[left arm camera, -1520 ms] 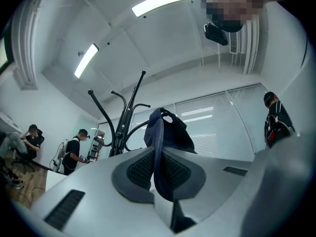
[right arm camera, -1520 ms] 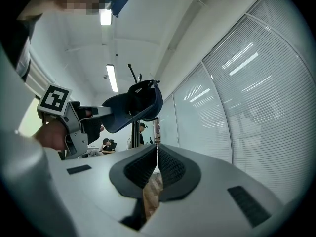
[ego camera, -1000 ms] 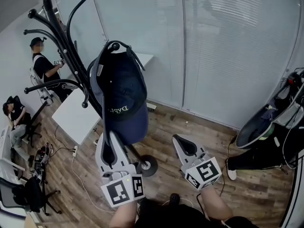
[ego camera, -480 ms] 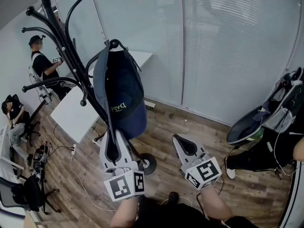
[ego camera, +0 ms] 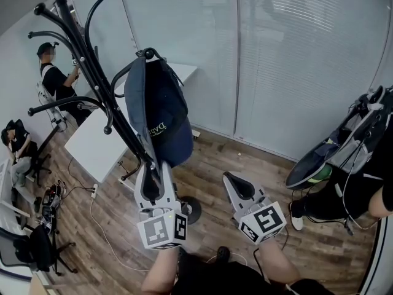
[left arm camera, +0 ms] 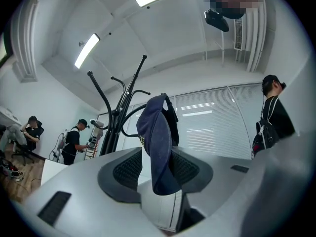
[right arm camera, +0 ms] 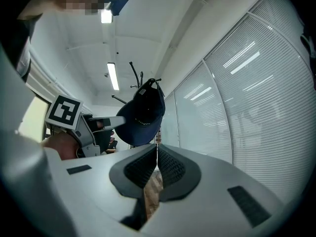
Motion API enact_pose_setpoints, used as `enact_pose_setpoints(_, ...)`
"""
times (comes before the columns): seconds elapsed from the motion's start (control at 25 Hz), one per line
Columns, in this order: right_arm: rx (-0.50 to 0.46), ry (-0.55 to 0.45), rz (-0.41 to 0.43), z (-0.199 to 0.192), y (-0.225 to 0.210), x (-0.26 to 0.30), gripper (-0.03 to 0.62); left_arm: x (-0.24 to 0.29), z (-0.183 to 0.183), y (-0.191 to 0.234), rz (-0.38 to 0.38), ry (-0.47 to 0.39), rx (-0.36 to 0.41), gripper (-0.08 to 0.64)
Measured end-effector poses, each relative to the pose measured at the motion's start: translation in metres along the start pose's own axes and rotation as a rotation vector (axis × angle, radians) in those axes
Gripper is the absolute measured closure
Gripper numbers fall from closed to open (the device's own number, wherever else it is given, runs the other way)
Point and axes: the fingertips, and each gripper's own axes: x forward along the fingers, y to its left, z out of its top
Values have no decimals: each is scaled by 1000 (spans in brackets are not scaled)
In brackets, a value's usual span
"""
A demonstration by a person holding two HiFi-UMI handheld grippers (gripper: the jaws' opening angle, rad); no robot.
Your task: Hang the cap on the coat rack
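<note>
A navy cap [ego camera: 156, 112] hangs by its back strap from a hook of the black coat rack [ego camera: 92, 72], brim pointing down. My left gripper [ego camera: 156, 169] is just below it. Its jaws are opening, and the brim tip [left arm camera: 159, 174] still hangs between the pads, with a gap showing on the left side. From the right gripper view the cap [right arm camera: 143, 113] hangs on the rack, and the left gripper [right arm camera: 98, 125] sits at its brim. My right gripper [ego camera: 236, 186] is held low to the right, apart from the cap. Its jaws are together with nothing in them.
The rack's round base [ego camera: 191, 211] stands on the wood floor beside a white table [ego camera: 92, 146]. Two people [ego camera: 55, 82] are at the far left, near chairs and cables [ego camera: 52, 198]. A glass wall with blinds [ego camera: 276, 72] runs behind. A person with bags [ego camera: 350, 158] stands at the right.
The left gripper's jaws have spread off the cap's brim, and it has shifted slightly right. The cap now hangs straighter from the hook. The person at right has stepped further in.
</note>
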Motion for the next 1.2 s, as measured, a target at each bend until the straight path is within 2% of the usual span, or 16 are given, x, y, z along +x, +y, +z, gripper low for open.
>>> enact_pose_setpoints(0.24, 3, 1, -6, -2, -2, 2, 560, 5, -10, -6, -41, 23, 9, 344)
enact_pose_setpoints(0.72, 16, 9, -13, -14, -11, 13, 560, 18, -24, -9, -74, 40, 10, 344)
enact_pose_setpoints(1.2, 22, 15, 12, -14, 3, 8, 560, 0, -20, -7, -71, 53, 25, 374)
